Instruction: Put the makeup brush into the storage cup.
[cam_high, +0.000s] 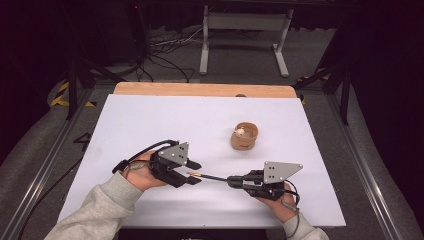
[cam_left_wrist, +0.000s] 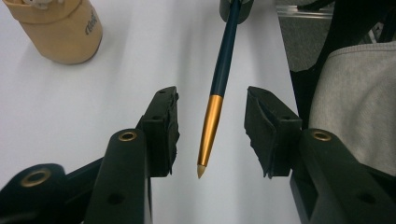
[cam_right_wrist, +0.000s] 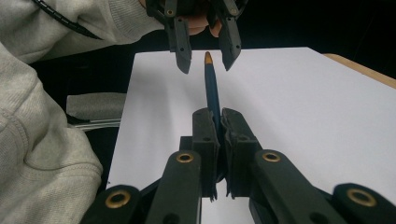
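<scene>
Black jaws of the right gripper (cam_right_wrist: 219, 135) are clamped on the dark blue barrel of a pen (cam_left_wrist: 223, 60), holding it level above the white table cover (cam_high: 150, 125) with its gold tip pointing at the other hand. That pose looks like a hand-over: the left gripper (cam_left_wrist: 210, 135) waits with its jaws apart, one on each side of the gold tip, neither pad touching it. Farther out on the cover, well apart from both grippers, stands a small tan cup (cam_high: 244, 137); something pale sits inside it, too small to identify. It may be where the pen belongs, though that is a guess.
</scene>
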